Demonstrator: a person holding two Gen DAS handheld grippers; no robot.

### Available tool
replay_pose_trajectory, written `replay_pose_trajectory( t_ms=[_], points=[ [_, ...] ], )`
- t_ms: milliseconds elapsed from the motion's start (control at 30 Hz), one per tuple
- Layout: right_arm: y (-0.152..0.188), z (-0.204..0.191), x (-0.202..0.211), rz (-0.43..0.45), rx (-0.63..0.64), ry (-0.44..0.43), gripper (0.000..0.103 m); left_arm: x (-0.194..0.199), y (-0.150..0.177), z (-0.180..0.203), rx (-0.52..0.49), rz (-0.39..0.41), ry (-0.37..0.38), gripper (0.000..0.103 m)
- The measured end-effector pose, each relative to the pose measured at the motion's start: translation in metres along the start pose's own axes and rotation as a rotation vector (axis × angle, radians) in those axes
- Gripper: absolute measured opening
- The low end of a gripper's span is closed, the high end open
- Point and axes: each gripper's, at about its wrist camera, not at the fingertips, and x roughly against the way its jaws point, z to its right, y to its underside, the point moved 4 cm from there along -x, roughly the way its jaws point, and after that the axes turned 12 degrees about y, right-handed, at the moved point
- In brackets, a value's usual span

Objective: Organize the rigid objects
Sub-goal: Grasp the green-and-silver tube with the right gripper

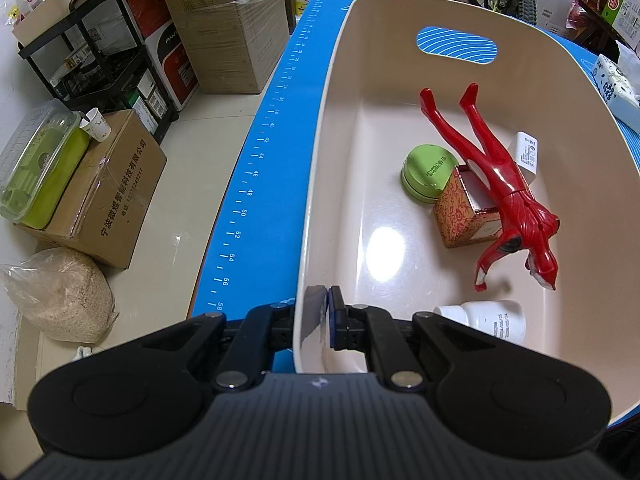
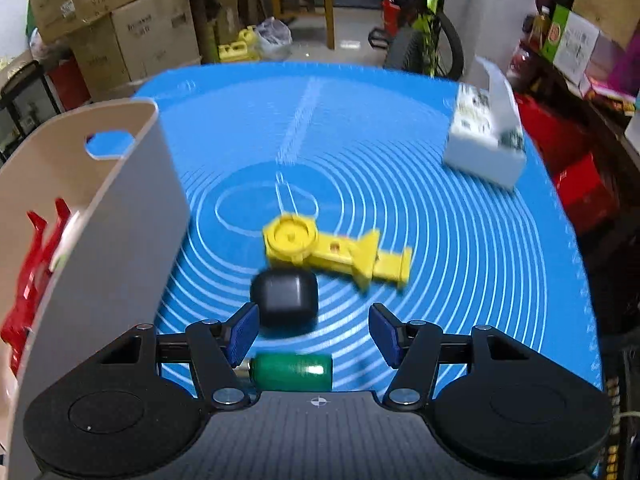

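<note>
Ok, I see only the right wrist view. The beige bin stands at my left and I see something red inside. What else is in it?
Observer: Beside the red figure lie a green round tin, a patterned red box, a white charger and a white bottle.
Operator: What does the left gripper do?
Observer: The left gripper is shut on the rim of the bin, at its near corner.
Operator: Is there free floor in the bin?
Observer: Yes, the half toward that gripper is bare.
</note>
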Motion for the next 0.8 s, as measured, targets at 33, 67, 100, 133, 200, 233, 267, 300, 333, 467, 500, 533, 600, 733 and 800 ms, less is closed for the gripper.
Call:
replay_pose_trajectory(
  t_ms=[33, 67, 100, 133, 200, 233, 267, 300, 333, 467, 500, 533, 600, 733, 800],
  points=[
    [0.004, 0.0, -0.002, -0.005, -0.003, -0.003, 0.068, 0.0, 0.0, 0.0, 0.0, 0.0, 0.0, 0.011],
    [0.006, -0.001, -0.003, -0.009, -0.007, -0.007, 0.069, 0.0, 0.0, 0.0, 0.0, 0.0, 0.0, 0.011],
    [0.009, -0.002, -0.004, -0.012, -0.012, -0.013, 0.07, 0.0, 0.0, 0.0, 0.0, 0.0, 0.0, 0.011],
    [0.011, -0.003, -0.004, -0.016, -0.016, -0.018, 0.073, 0.0, 0.0, 0.0, 0.001, 0.0, 0.0, 0.011],
    [0.015, -0.006, -0.006, -0.021, -0.019, -0.024, 0.077, 0.0, 0.0, 0.0, 0.001, 0.0, 0.0, 0.011],
    [0.016, -0.008, -0.006, -0.023, -0.021, -0.029, 0.079, 0.0, 0.0, 0.0, 0.001, 0.0, 0.0, 0.011],
    [0.016, -0.011, -0.006, -0.025, -0.022, -0.032, 0.08, 0.0, 0.0, 0.0, 0.0, 0.0, 0.0, 0.011],
    [0.017, -0.014, -0.006, -0.026, -0.019, -0.033, 0.081, 0.0, 0.0, 0.0, 0.001, 0.0, 0.0, 0.011],
    [0.019, -0.018, -0.005, -0.026, -0.014, -0.031, 0.083, 0.0, 0.0, 0.0, 0.001, 0.0, 0.001, 0.011],
    [0.024, -0.028, -0.007, -0.029, 0.004, -0.018, 0.086, 0.001, 0.0, 0.0, 0.002, -0.001, 0.001, 0.011],
    [0.025, -0.031, -0.009, -0.033, 0.004, -0.015, 0.086, 0.001, 0.0, 0.0, 0.001, -0.001, 0.001, 0.011],
    [0.027, -0.032, -0.01, -0.036, 0.003, -0.014, 0.086, 0.001, 0.0, 0.0, 0.002, -0.001, 0.002, 0.011],
    [0.029, -0.034, -0.013, -0.035, 0.003, -0.002, 0.086, 0.001, -0.001, 0.0, 0.003, 0.0, 0.003, 0.011],
    [0.034, -0.036, -0.015, -0.037, 0.011, 0.011, 0.086, 0.001, -0.001, 0.0, 0.003, 0.0, 0.002, 0.011],
    [0.037, -0.037, -0.017, -0.037, 0.016, 0.014, 0.085, 0.001, -0.001, 0.0, 0.003, -0.001, 0.002, 0.011]
  ],
)
